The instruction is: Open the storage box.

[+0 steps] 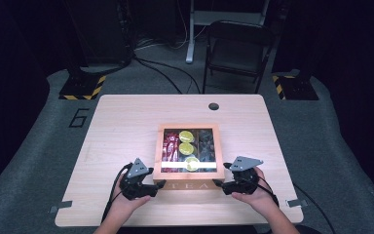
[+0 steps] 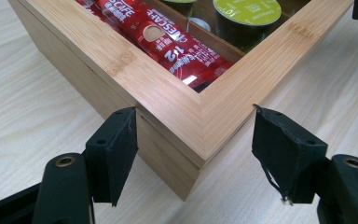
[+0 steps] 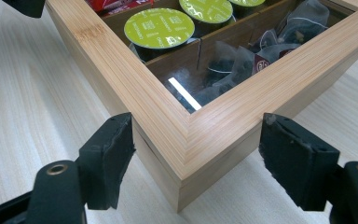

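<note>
fingers (image 2: pixel 116 154): spread, astride box corner | wooden box (image 2: pixel 177 109): between, closed

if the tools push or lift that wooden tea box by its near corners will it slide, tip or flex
The wooden tea box looks rigid, so flexing seems unlikely. Low and wide, it should slide on the smooth table rather than tip. The seam under its glass-topped lid suggests lifting by the rim may just open it.

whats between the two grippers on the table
The wooden tea box lies between the left gripper and the right gripper, each at a near corner. The high view shows it.
</note>
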Motion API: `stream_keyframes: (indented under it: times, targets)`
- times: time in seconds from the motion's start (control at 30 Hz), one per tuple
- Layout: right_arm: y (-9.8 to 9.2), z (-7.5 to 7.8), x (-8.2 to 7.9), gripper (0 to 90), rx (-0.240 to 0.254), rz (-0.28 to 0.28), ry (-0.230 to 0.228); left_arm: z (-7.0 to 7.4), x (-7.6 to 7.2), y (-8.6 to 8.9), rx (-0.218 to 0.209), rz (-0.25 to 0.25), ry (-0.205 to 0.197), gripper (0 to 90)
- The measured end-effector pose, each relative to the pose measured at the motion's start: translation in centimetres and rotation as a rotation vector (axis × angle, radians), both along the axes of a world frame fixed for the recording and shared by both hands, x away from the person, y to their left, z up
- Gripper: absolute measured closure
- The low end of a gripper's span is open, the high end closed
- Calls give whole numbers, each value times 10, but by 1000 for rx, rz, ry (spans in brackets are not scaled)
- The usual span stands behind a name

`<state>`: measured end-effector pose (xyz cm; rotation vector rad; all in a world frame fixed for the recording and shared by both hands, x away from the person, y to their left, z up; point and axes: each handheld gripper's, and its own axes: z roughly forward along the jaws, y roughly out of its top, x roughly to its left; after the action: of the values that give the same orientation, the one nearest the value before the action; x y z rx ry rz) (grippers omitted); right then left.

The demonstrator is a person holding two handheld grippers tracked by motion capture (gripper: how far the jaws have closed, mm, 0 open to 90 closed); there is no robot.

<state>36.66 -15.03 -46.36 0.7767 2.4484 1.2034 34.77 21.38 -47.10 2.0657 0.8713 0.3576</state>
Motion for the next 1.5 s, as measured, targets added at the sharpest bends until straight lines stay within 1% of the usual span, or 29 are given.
stream_keyframes:
  times: [0.1,0.17,0.2,0.23,0.3,0.33,0.37,0.43,0.5,0.57,0.6,0.63,0.67,0.7,0.8,0.87,0.9,0.97,1.0,1.1,1.2,1.27,1.3,1.33,1.37,1.4,1.47,1.5]
  targets:
    - [0,0,0,258,-2,-3,3,-1,0,-1,9,-3,1,313]
    - [0,-1,-1,261,-8,-7,1,-2,0,-1,26,-8,-4,313]
    - [1,-1,-1,266,-12,-13,2,-3,0,-2,30,-1,-14,313]
    - [0,-1,-2,270,-20,-12,4,-3,0,-2,36,-8,-9,315]
    - [0,-1,-2,273,-31,-11,10,-3,-1,-3,44,-8,-12,322]
    - [0,-2,-1,273,-36,-2,14,-3,-1,-4,41,-5,-12,324]
    - [0,-3,-1,273,-40,-9,20,-4,-1,-4,44,-1,-20,326]
    - [1,-4,0,273,-46,-5,21,-4,-1,-4,46,-2,-23,327]
    - [1,-4,0,274,-44,-6,23,-4,-1,-4,48,-7,-20,328]
    - [1,-5,0,277,-38,-17,33,-4,-1,-4,47,-7,-22,328]
    - [0,-5,1,289,-44,-2,37,-4,-1,-4,46,-7,-22,328]
    - [0,-6,1,289,-52,-1,39,-4,-1,-4,47,-7,-23,328]
    - [0,-7,2,298,-48,3,43,-4,-2,-4,47,-6,-23,328]
    - [0,-7,2,297,-35,-6,52,-4,-2,-4,47,-6,-23,327]
    - [0,-7,2,298,-41,0,50,-4,-2,-4,48,-6,-22,327]
    - [0,-7,2,305,-36,-3,59,-3,-2,-4,48,-4,-22,327]
    - [-1,-6,2,314,-30,-5,63,-3,-1,-4,50,-2,-29,328]
    - [-2,-6,3,329,-28,3,63,-3,-1,-4,42,-6,-26,331]
    - [-2,-5,3,337,-17,-1,65,-3,-1,-4,33,-4,-24,334]
    - [-2,-5,2,346,-2,-6,73,-2,-1,-3,33,-5,-28,341]
    - [-3,-4,3,351,-7,-2,70,-1,-1,-3,29,-4,-28,345]
    - [-2,-3,2,356,0,-14,69,-1,-1,-3,22,1,-38,353]
    - [-3,-3,2,363,0,-6,57,0,-1,-3,20,0,-44,358]
    - [-3,-2,2,371,4,-11,41,1,-2,-2,12,7,-56,368]
    - [-3,-1,1,377,10,-19,38,2,-2,-1,9,2,-57,376]
    - [-3,0,1,382,17,-21,35,3,-2,-1,2,9,-67,384]
    - [-4,2,0,390,25,-25,21,5,-2,0,-7,8,-68,391]
    - [-4,2,0,393,30,-28,21,5,-2,0,-13,12,-76,391]
